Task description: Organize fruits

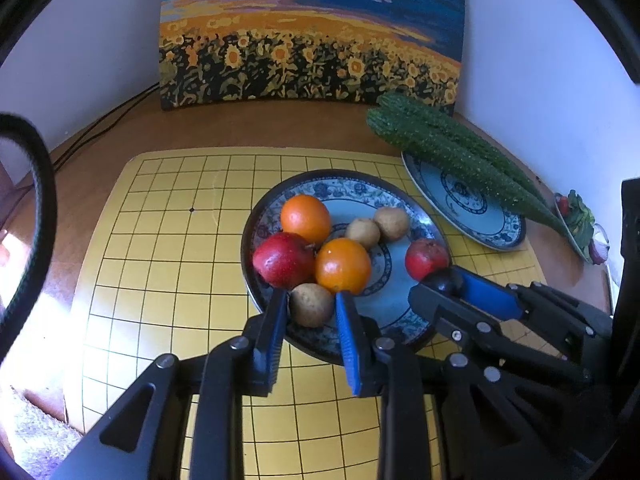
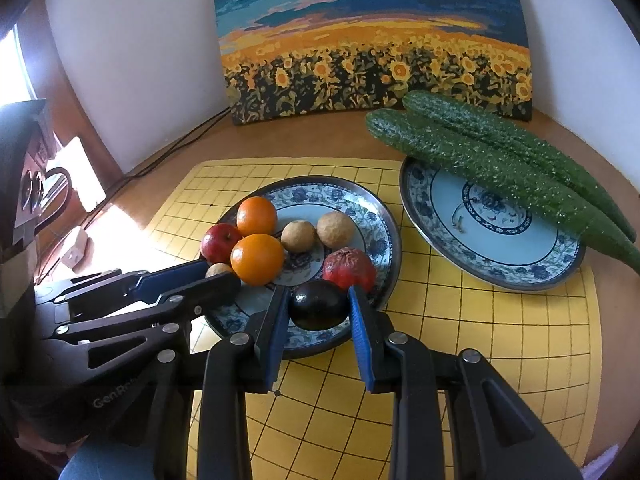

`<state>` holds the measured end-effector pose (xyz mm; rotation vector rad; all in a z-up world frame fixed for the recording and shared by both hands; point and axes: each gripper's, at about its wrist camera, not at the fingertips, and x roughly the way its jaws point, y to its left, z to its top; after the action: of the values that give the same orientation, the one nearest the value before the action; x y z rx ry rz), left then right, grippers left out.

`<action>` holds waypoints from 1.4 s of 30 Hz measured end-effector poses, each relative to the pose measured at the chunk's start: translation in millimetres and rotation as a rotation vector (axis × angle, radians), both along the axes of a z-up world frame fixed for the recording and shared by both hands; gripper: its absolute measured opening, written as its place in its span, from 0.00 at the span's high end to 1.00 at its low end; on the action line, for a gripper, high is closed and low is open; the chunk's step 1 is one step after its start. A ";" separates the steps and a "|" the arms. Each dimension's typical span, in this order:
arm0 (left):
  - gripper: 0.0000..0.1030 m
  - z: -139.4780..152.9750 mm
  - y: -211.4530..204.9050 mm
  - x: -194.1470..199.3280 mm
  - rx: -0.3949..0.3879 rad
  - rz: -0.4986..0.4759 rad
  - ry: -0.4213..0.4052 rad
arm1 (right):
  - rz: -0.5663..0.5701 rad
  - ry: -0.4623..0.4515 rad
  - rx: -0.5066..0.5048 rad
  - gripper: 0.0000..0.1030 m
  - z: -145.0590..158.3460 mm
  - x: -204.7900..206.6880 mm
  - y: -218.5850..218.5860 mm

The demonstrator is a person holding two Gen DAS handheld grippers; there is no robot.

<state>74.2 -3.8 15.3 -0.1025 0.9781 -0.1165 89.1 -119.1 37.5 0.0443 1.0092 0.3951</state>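
A blue-patterned fruit plate (image 1: 400,312) (image 2: 372,216) sits on a yellow grid mat. It holds two oranges (image 1: 342,266) (image 2: 257,258), a red apple (image 1: 283,260) (image 2: 219,242), a wrinkled red fruit (image 1: 426,258) (image 2: 349,266) and brown round fruits (image 1: 362,233) (image 2: 298,236). My left gripper (image 1: 311,300) (image 2: 220,270) closes around a brown fruit (image 1: 311,305) at the plate's near edge. My right gripper (image 2: 319,306) (image 1: 442,280) closes around a dark round fruit (image 2: 318,310) beside the wrinkled red fruit.
A second patterned plate (image 2: 492,240) (image 1: 472,208) at the right carries two long cucumbers (image 2: 500,168) (image 1: 452,148). A sunflower painting (image 2: 372,40) leans on the back wall. The yellow mat (image 2: 500,340) lies on a wooden table. Cables run at the back left.
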 end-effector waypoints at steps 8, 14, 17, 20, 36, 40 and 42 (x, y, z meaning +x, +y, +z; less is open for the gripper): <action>0.75 3.2 1.2 -2.8 -0.002 -0.005 -0.003 | -0.016 -0.008 0.030 0.63 1.1 -2.0 -4.8; 0.73 7.6 3.2 -10.7 -0.009 -0.007 -0.012 | -0.029 -0.021 0.044 0.56 6.2 -7.9 -7.8; 0.68 11.6 3.7 -15.4 -0.009 -0.010 -0.022 | -0.030 -0.027 0.048 0.55 9.4 -13.2 -9.1; 0.65 15.4 3.7 -19.6 -0.004 -0.009 -0.030 | -0.034 -0.040 0.043 0.53 13.4 -18.6 -10.8; 0.40 16.9 9.0 -56.1 0.046 0.025 -0.047 | -0.096 -0.055 -0.010 0.28 19.9 -49.5 -22.6; 0.37 8.0 8.0 -59.6 0.061 0.037 -0.035 | -0.109 -0.042 -0.030 0.28 11.5 -54.8 -25.3; 0.37 2.4 7.3 -59.7 0.063 0.046 -0.023 | -0.118 -0.037 -0.041 0.28 6.8 -56.4 -26.6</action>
<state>14.4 3.5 17.7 -0.0655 0.9554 -0.0444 32.7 -145.8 44.3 0.0597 0.9730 0.2664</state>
